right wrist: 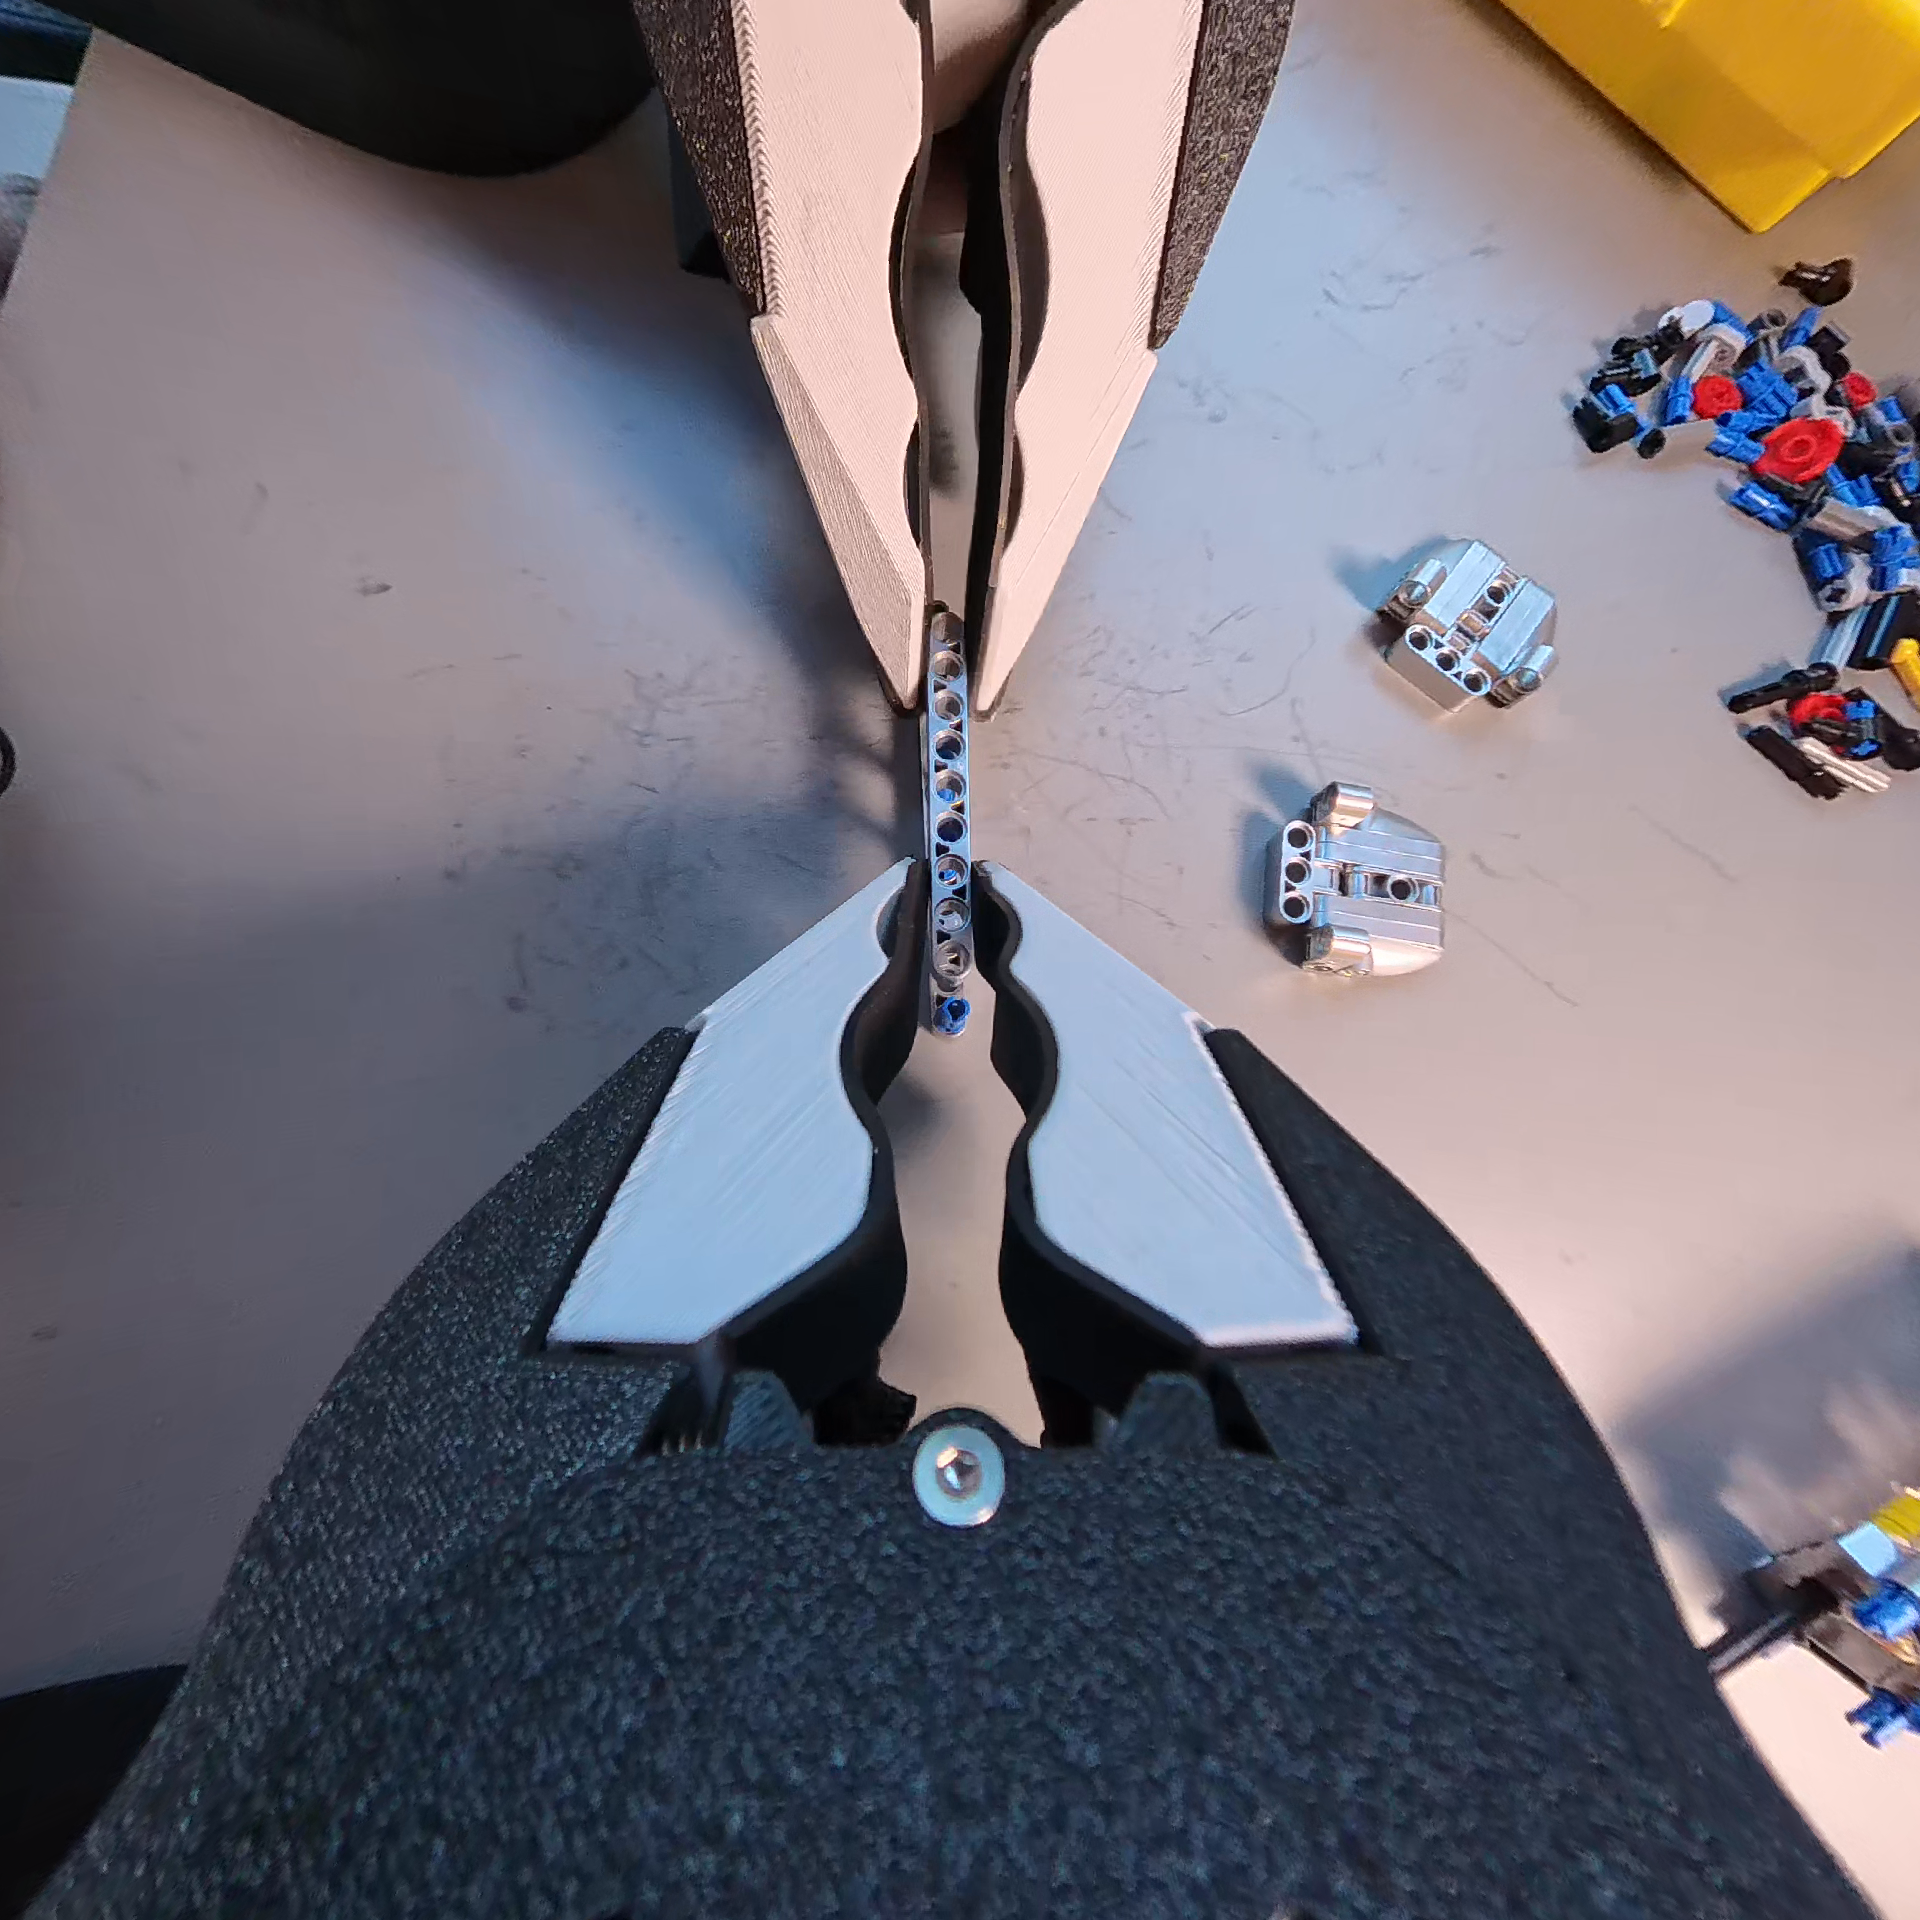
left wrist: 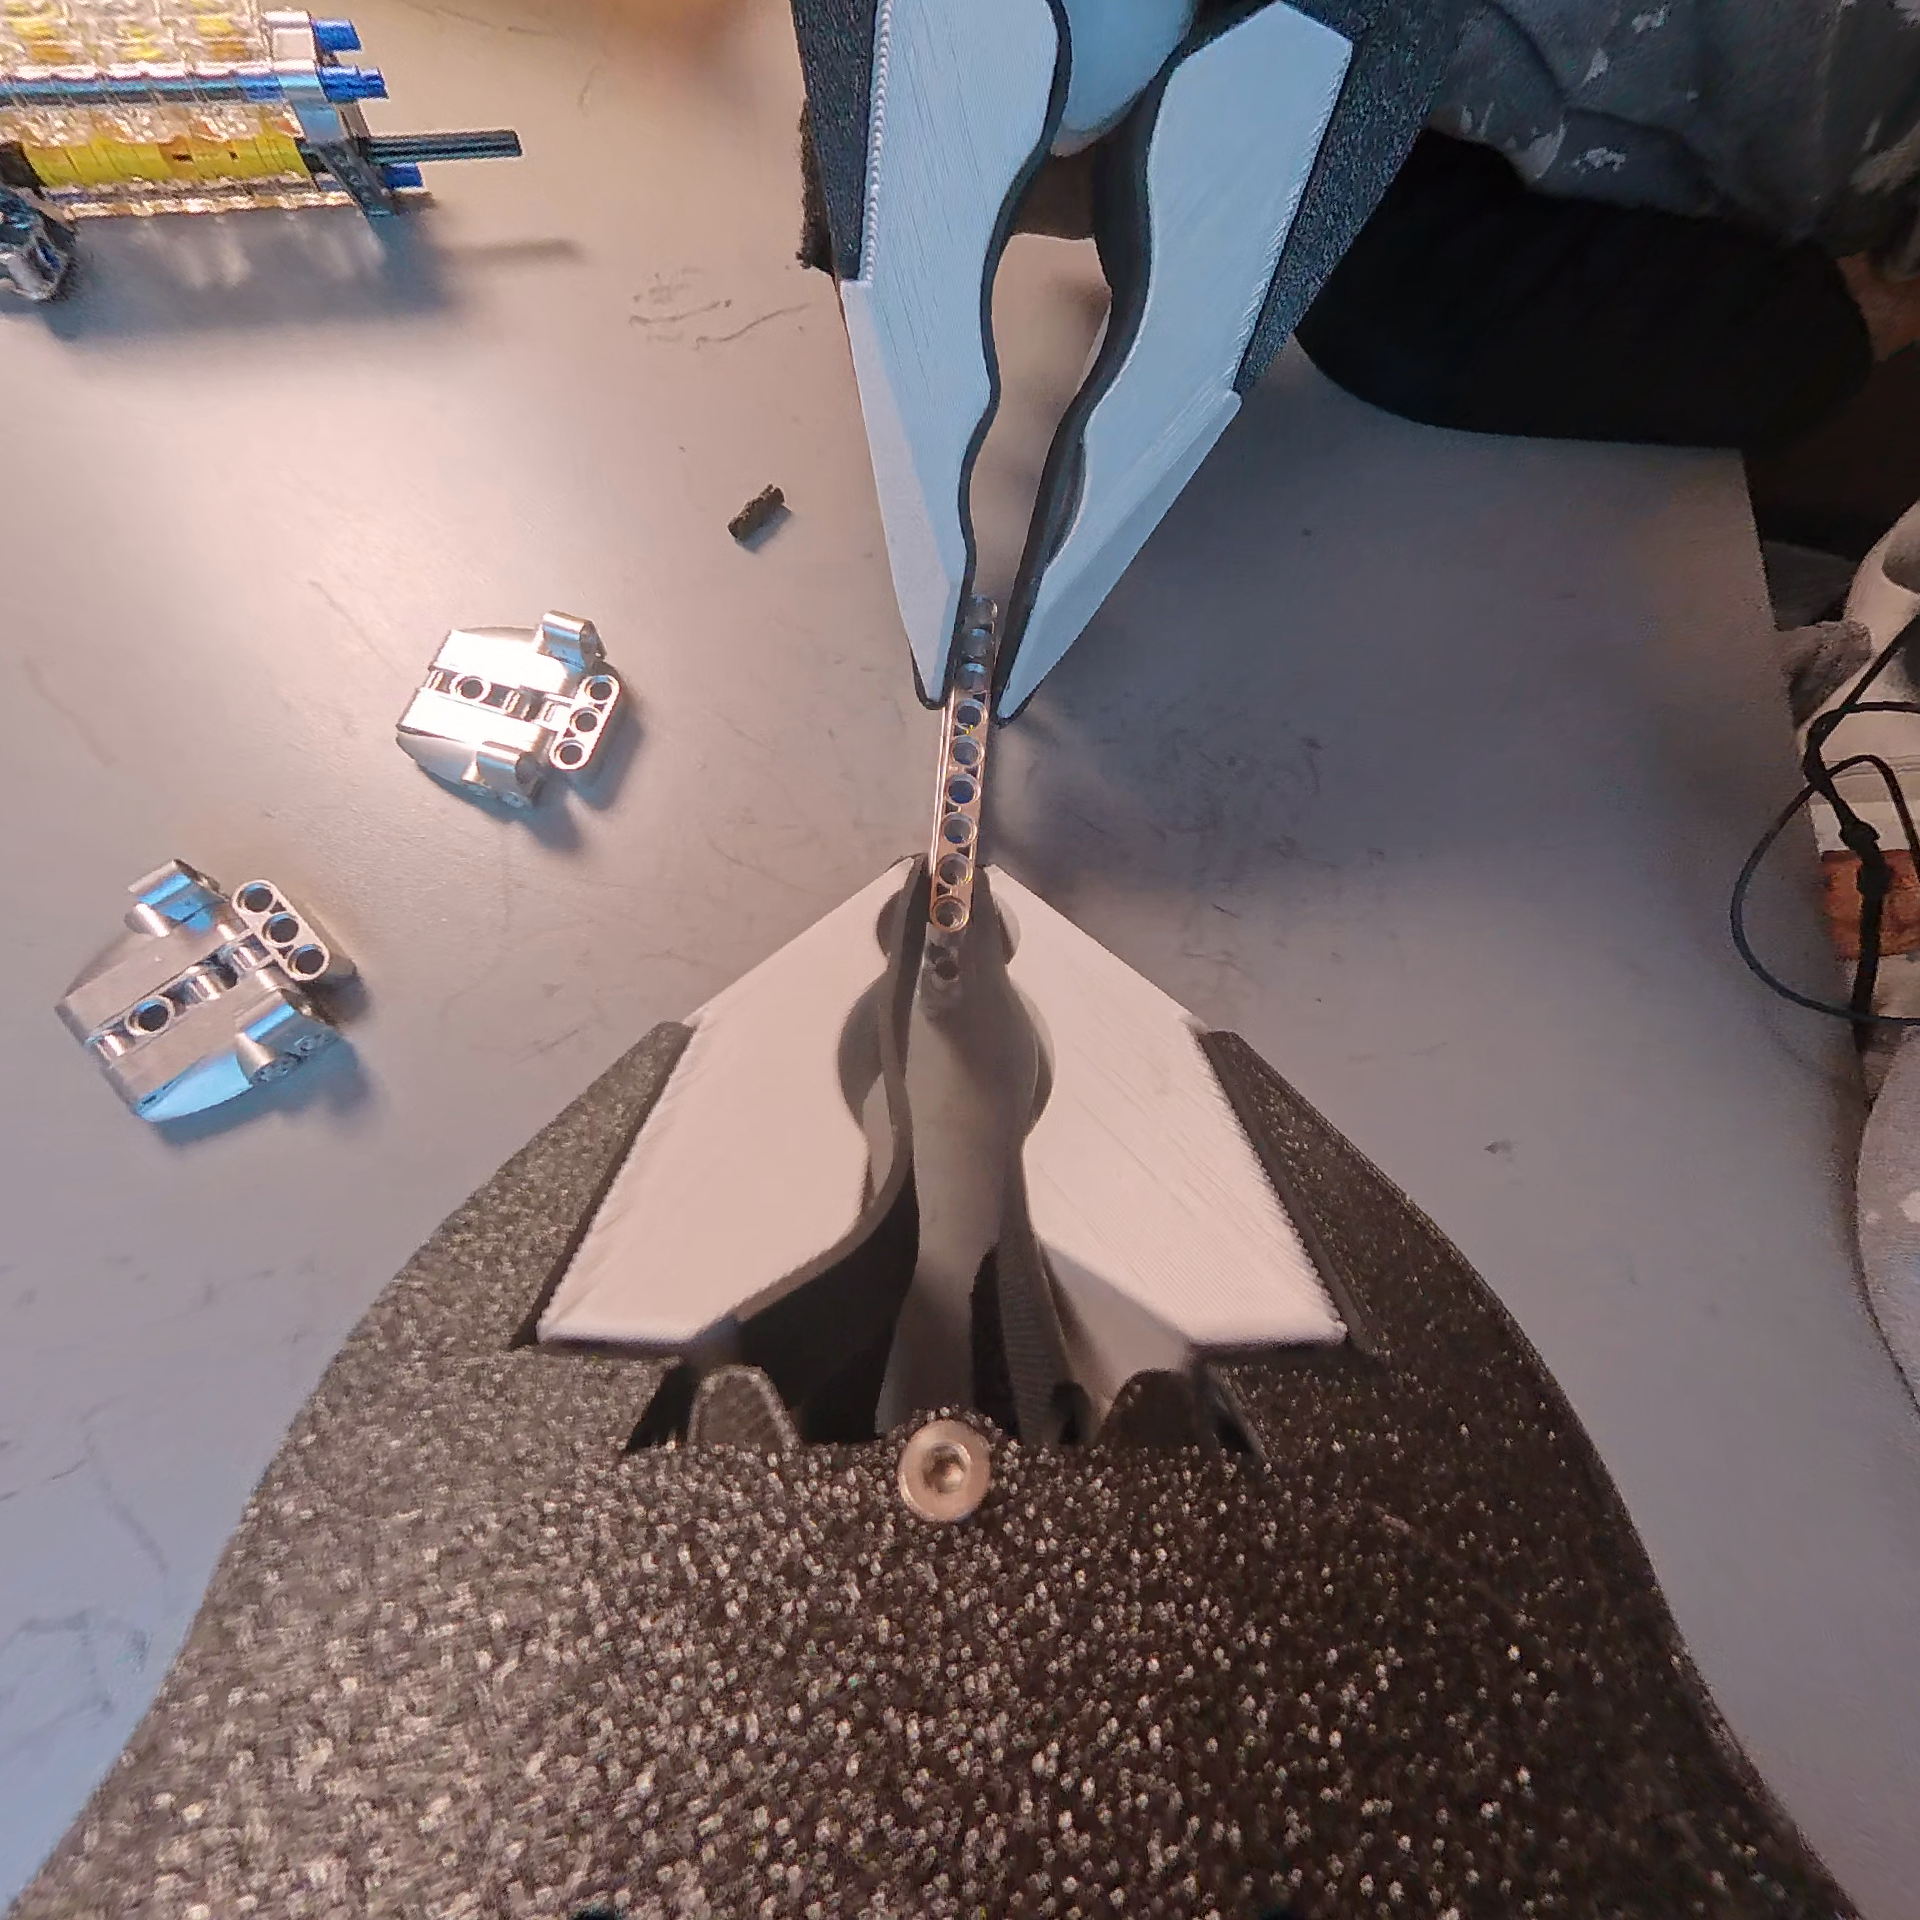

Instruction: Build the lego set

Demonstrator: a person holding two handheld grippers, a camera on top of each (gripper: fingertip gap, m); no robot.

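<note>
- I've got the left gripper point(left wrist: 957, 878) clamped on the near end of a slim silver beam with holes point(left wrist: 961, 790); its fingertips pinch the last few holes
- right gripper point(right wrist: 948, 868) is closed on the opposite end of the same beam point(right wrist: 949, 790), so the two grippers face each other tip to tip
- beam runs straight between both sets of jaws, held on edge, above the grey table point(left wrist: 312, 1247); only the middle holes are uncovered
- a small blue pin point(right wrist: 950, 1013) sits in the beam's end hole, inside the right jaws
- left view: two silver panel pieces point(left wrist: 514, 717) point(left wrist: 208, 997) lie on the table to the left, well apart from the beam; small black pin point(left wrist: 756, 511) lies nearer, beside the far gripper
- part-built yellow and blue model point(left wrist: 208, 114) at the far left corner
- right view: pile of loose blue, black and red parts point(right wrist: 1787, 457) far right, yellow bin point(right wrist: 1745, 94) top right
- table edge and black cable point(left wrist: 1849, 831) close on the right in the left view; open surface mostly left of the beam there
</note>
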